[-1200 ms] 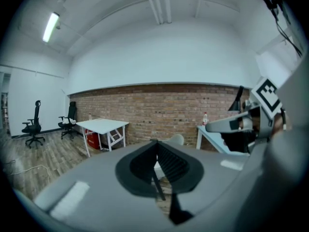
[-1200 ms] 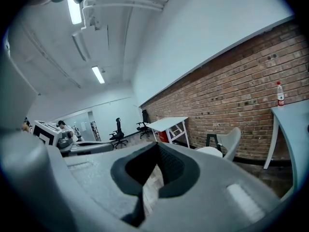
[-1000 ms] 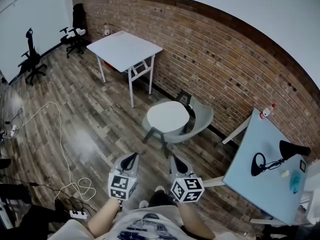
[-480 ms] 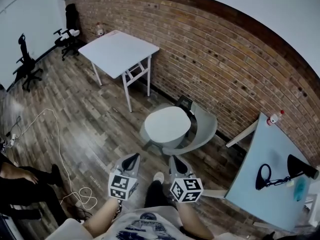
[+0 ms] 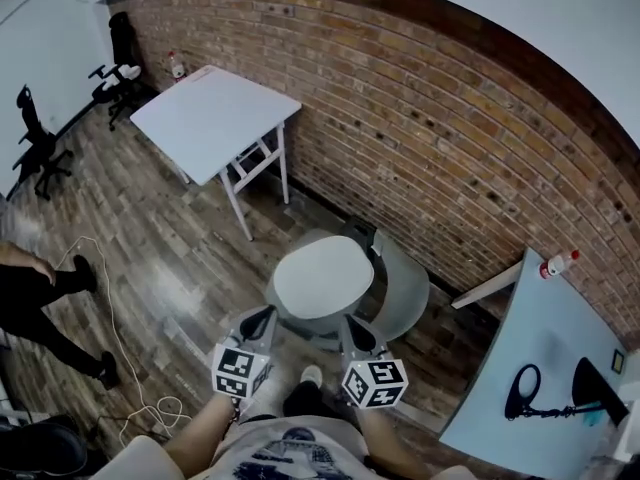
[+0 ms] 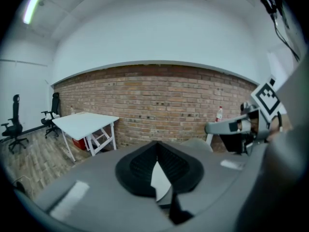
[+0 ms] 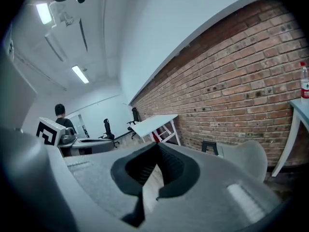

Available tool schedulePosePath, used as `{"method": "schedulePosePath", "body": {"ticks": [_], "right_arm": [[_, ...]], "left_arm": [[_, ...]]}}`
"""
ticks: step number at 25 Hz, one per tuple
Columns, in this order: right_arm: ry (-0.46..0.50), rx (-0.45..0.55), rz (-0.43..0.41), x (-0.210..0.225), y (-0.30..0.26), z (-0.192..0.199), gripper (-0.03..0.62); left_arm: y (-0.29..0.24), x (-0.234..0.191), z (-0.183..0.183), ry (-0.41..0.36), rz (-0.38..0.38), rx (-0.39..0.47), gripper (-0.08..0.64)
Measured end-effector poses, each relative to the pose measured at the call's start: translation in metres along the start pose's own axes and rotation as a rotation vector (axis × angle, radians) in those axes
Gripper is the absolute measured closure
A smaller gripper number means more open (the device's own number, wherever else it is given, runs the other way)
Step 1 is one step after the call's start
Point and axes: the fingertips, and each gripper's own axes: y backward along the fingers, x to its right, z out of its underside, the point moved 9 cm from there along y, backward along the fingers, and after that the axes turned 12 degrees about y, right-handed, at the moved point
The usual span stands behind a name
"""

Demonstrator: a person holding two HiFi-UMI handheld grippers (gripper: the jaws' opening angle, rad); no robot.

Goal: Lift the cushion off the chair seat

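A round white cushion point(image 5: 322, 276) lies on the seat of a grey shell chair point(image 5: 408, 290) that stands by the brick wall. In the head view my left gripper point(image 5: 258, 320) hovers just short of the cushion's near left edge, and my right gripper point(image 5: 356, 331) hovers near its near right edge. Neither touches it. Both point forward with their jaws shut and nothing between them. In the left gripper view the shut left gripper point(image 6: 157, 146) points toward the wall, with the chair back point(image 6: 195, 143) just past it. The right gripper view shows the shut right gripper point(image 7: 157, 146) and the chair back point(image 7: 244, 158).
A white folding table point(image 5: 215, 118) stands left of the chair against the brick wall point(image 5: 430, 118). A pale blue table point(image 5: 535, 358) at the right carries a bottle point(image 5: 556, 264) and black gear. A person's legs point(image 5: 40, 298), a white cable point(image 5: 112, 318) and office chairs point(image 5: 115, 63) are at the left.
Both grippers and the camera have come forward to the chair, so the cushion now lies just ahead of the jaws. A person has walked in at the left. The jaws stayed shut.
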Motion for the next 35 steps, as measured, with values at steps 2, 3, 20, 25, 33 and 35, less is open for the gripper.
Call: {"method": "schedulePosePath", "body": {"ticks": [2,3,20,25,33,35], "right_arm": [[-0.002,-0.005,0.012,0.020,-0.013,-0.005,0.595],[-0.006,-0.006,0.020,0.029,-0.019,-0.006,0.595],[-0.104,-0.043,0.146,0.100,-0.068,-0.003,0.595],[-0.104,-0.076,0.184,0.111,-0.103,-0.002,0.595],[-0.123,-0.130,0.252,0.128,-0.158,0.008,0.595],[-0.137,-0.139,0.271,0.135,-0.172,0.016,0.595]], "left_arm": [[-0.017,-0.006,-0.007,-0.003,-0.003,0.002,0.569],[-0.024,-0.010,-0.009,-0.001,-0.007,-0.005,0.569],[-0.129,-0.027,-0.031,-0.057,0.046,-0.082,0.569],[-0.169,-0.046,-0.034,-0.067,0.098,-0.116,0.569],[-0.236,-0.082,-0.029,-0.069,0.168,-0.168,0.569],[-0.255,-0.092,-0.025,-0.071,0.183,-0.180,0.569]]}}
